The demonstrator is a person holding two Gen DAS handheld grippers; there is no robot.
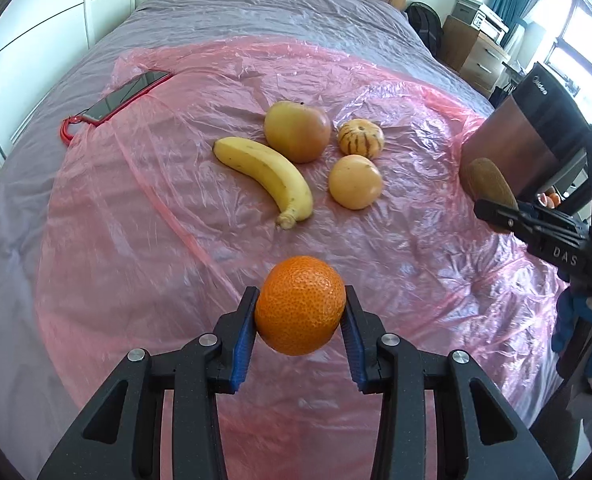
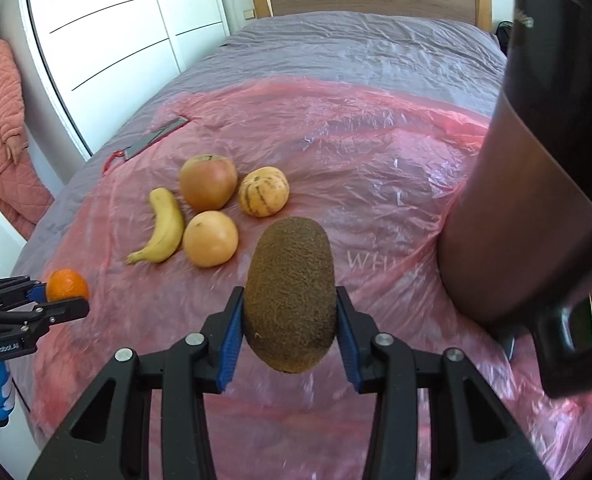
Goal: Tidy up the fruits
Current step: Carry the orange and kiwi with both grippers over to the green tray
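Left wrist view: the left claw is clamped on an orange, its blue pads pressing the fruit's two sides at the widest part, and the fruit hangs clear above the pink plastic sheet spread over the bed. Beyond the claw lie a banana, a large apple, a striped melon and a pale round fruit, close together. Far to the claw's right, the right claw carries a kiwi in front of a dark appliance. A phone rests well off to the left.

Right wrist view: the right claw grips the kiwi across its short waist, long axis pointing away from the camera, lifted off the sheet. Ahead and to its left sit the banana, apple, melon and pale fruit. At the far left the left claw shows with the orange. The appliance stands close on the right.

Handling, as a judgement: the orange looks firm, with a pebbled rind that should not slip — a hold across the middle suits it. The kiwi is likely softer and bruises under pressure, so a light squeeze at the waist seems wise.
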